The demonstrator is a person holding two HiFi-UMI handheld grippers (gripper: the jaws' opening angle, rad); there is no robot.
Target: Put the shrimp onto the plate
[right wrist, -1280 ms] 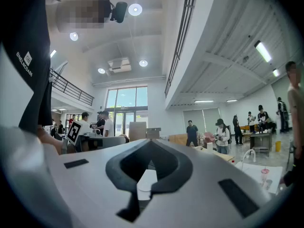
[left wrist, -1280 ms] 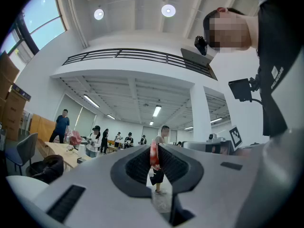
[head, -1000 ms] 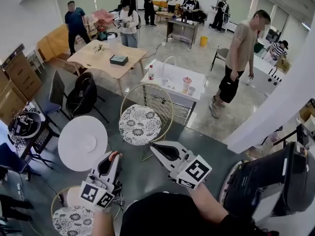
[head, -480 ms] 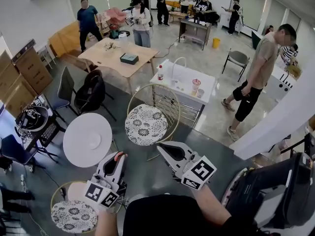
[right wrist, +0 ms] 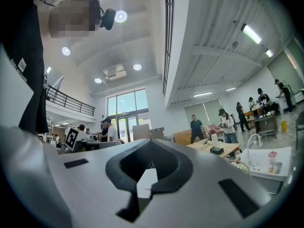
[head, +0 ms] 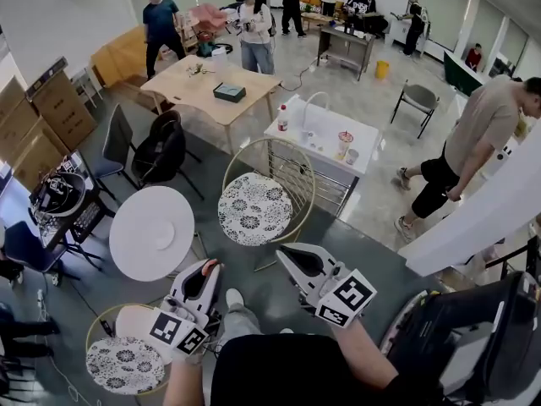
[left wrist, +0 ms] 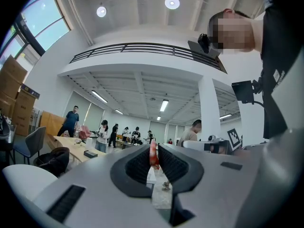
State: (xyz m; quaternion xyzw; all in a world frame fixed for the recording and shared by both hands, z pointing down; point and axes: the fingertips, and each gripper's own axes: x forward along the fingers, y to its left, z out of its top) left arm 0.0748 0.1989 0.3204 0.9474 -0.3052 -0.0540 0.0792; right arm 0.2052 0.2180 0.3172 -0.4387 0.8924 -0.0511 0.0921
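Large open hall with a grey floor (head: pixel 254 299) and white walls, seen steeply from above. One bulky black machine (head: pixel 473 337) at lower right.

Three tables:
- one wooden table (head: pixel 194 87) with a dark box (head: pixel 229 92) on top
- one white unit (head: pixel 313 134) with a curved tap (head: pixel 314 95)
- one round white table (head: pixel 139 235), nearest the left gripper

Faint round outline at the middle of the round white table, white on white; cannot tell whether a plate.

Stacked cardboard boxes (head: pixel 34 121) along the left wall. One wire chair (head: pixel 254 210) with a patterned seat just beyond the grippers, and a second wire chair (head: pixel 127 366) of the same kind at lower left: two in all. Two dark chairs (head: pixel 161 155) between the wooden table and the round one. One grey chair (head: pixel 418 100) well apart at right.

One person in a beige shirt (head: pixel 486 129) bent forward at right. At least six more people (head: pixel 254 28) further back, near the far tables. One yellow bucket (head: pixel 382 68) on the floor beside them.

Two hand-held grippers low in the head view, both over the floor and apart from each other. Left gripper (head: pixel 205 269) clamped on one shrimp (left wrist: pixel 153 154): orange-red, upright, pinched between the jaw tips. Held in the air near the round white table's edge, not on it. Right gripper (head: pixel 286 252) clenched, tips together, nothing between them, only the dark hollow behind the tips left open.
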